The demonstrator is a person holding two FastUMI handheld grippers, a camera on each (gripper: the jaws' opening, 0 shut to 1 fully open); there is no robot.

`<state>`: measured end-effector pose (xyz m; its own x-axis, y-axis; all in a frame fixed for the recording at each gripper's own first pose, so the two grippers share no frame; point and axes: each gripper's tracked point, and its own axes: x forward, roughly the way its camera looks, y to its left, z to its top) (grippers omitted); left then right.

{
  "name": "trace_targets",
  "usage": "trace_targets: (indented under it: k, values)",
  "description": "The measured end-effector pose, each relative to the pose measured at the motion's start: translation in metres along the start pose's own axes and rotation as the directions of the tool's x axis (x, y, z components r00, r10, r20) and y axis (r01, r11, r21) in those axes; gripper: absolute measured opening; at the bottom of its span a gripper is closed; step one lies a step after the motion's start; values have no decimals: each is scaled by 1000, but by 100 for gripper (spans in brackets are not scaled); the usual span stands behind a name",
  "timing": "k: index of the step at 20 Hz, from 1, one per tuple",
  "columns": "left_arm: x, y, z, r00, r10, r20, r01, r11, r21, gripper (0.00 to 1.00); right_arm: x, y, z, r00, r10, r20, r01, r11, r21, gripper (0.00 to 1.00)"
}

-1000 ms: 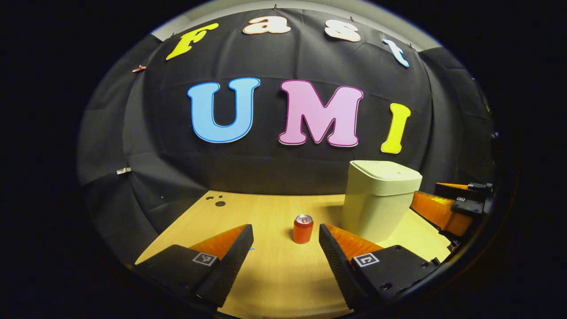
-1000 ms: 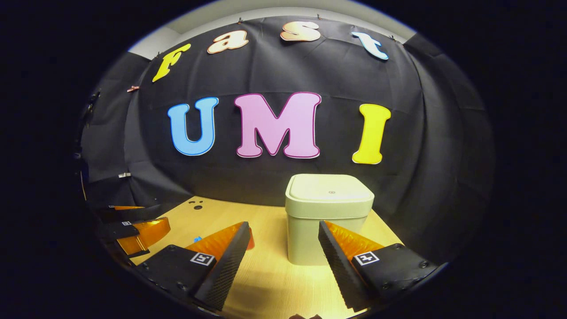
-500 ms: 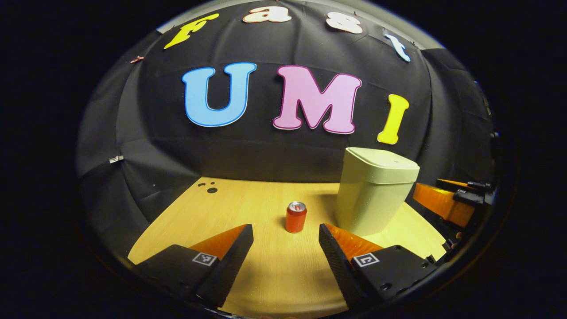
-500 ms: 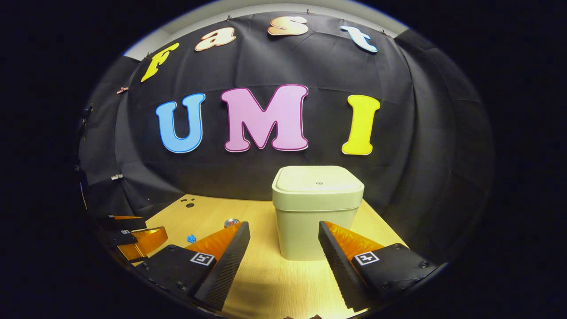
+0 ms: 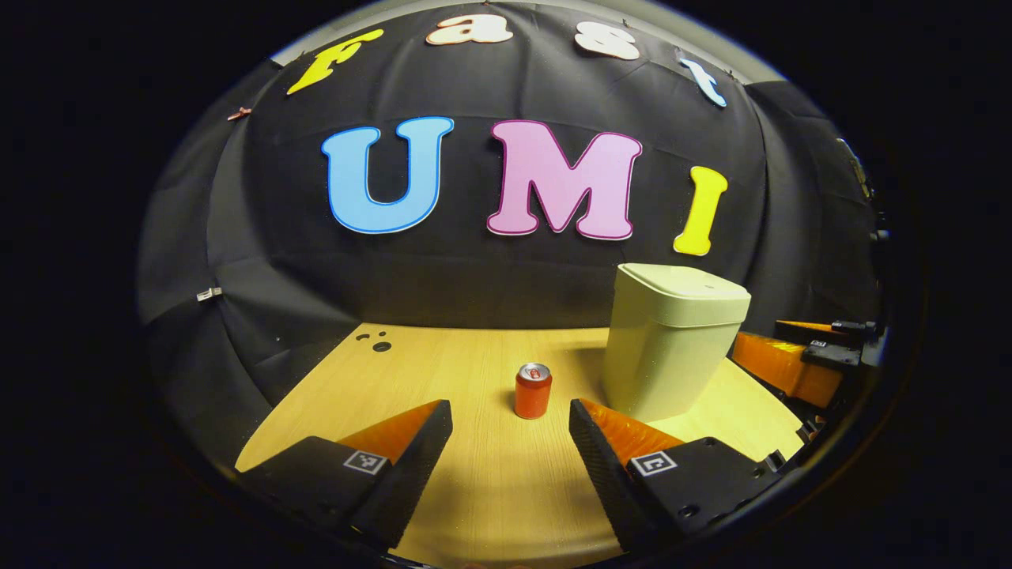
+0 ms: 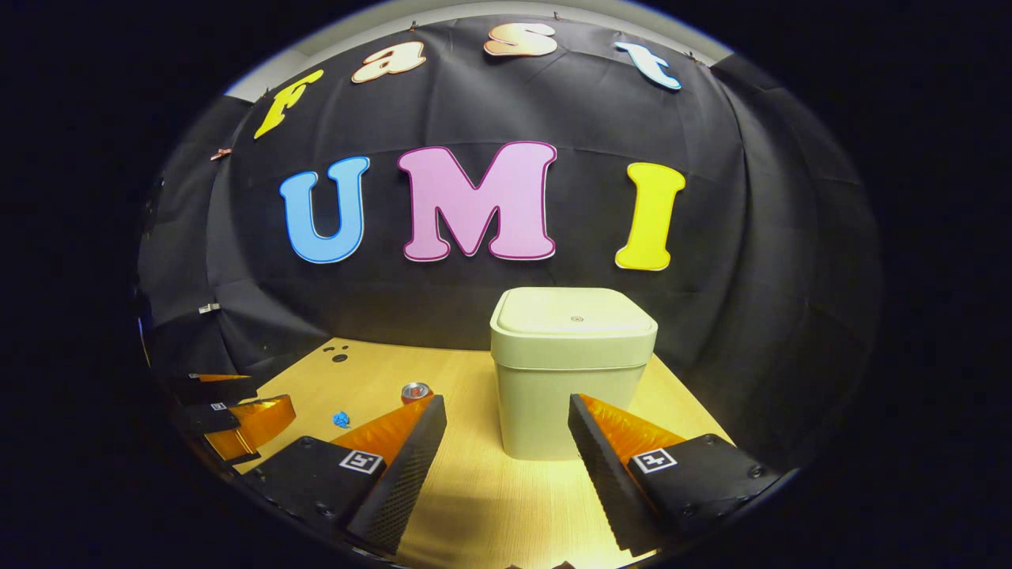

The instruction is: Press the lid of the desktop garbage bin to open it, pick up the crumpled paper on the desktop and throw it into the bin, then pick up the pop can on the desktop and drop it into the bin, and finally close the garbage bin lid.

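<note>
In the right gripper view we see our right gripper (image 6: pixel 506 466) spread wide above the near edge of the wooden bench (image 6: pixel 490 506), gripping nothing. The pale bin (image 6: pixel 573 371) stands ahead between the fingers, toward the bench's far edge, lid down. Left of it the pop can (image 6: pixel 415 391) peeks over one finger, a small blue scrap (image 6: pixel 341 419) lies nearby, and the left gripper (image 6: pixel 229 411) hangs at the bench's left edge.

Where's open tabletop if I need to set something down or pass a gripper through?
Bare wood lies left of the pop can, out to the table edge, and in front of the closed bin. Tighter: the gap between can and bin, and around the small blue scrap.
</note>
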<state>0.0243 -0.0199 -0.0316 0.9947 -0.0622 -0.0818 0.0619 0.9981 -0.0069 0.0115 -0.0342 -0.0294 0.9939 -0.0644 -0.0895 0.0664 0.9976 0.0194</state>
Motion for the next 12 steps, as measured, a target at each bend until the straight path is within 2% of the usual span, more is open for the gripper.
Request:
trace_targets:
  k: [6,8,9,10,11,12]
  values:
    - [3,5,2,1000,12,11,-12,1000,4,96,2,1,-2,1000,-1,-18,0,1000,-15,96]
    - [3,2,3,1000,2,16,-2,1000,13,96,1,2,-1,1000,0,-17,0,1000,-17,87]
    - [4,0,2,1000,-3,14,3,1000,15,96,1,1,-1,1000,-1,-16,0,1000,-19,78]
    - [5,-1,3,1000,-8,14,8,1000,16,96,2,0,0,1000,-3,-11,3,1000,-21,74]
    - [5,-1,2,1000,-10,14,10,1000,18,96,1,-1,0,1000,-6,-10,6,1000,-19,59]
    - [5,-1,3,1000,-10,13,10,1000,20,96,2,-2,0,1000,-7,-17,7,1000,-15,55]
